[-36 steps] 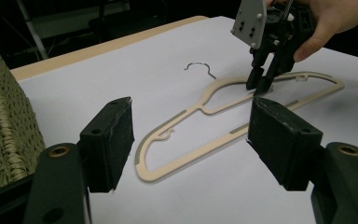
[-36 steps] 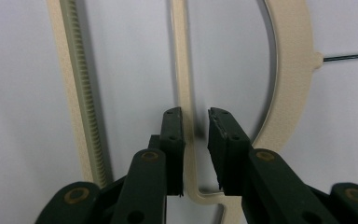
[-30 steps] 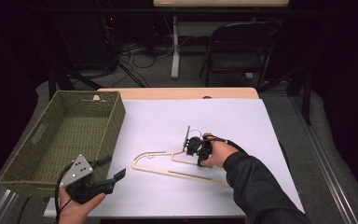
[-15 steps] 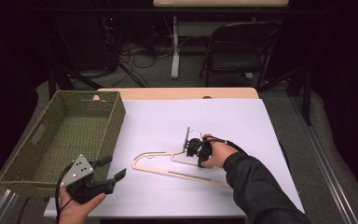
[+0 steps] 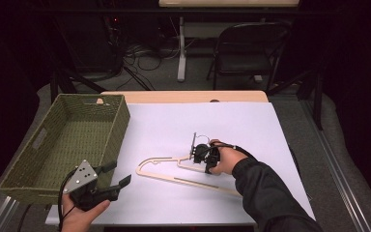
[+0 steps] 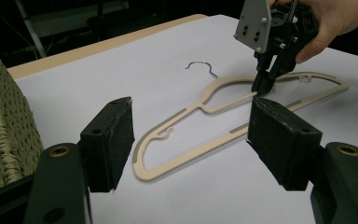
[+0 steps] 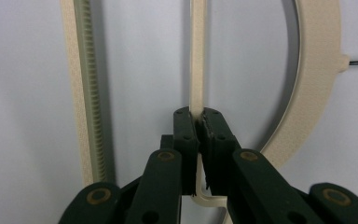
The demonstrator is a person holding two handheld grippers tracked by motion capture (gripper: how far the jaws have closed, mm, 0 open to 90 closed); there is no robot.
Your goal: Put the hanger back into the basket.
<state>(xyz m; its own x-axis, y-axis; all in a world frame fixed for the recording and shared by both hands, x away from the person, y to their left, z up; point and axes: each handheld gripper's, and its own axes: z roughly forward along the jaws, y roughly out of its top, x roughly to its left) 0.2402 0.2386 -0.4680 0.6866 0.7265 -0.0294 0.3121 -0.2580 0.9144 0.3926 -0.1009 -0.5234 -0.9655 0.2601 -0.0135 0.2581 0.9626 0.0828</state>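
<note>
Cream plastic hanger (image 5: 183,175) lies flat on the white table (image 5: 251,125). Right gripper (image 7: 196,122) has just been closing, pinching its thin bar. Left gripper (image 6: 191,135) gapes, holding nothing. Risk: off-centre pinch lets the hanger swing or slip when lifted.

Both claws are black with round brass screws; the left claw (image 5: 118,176) has a grey three-cornered plate, and a black sleeve (image 5: 265,191) covers the right arm.

A hanger (image 5: 183,171) lies flat on the table (image 5: 251,125), right of the basket (image 5: 53,145).
</note>
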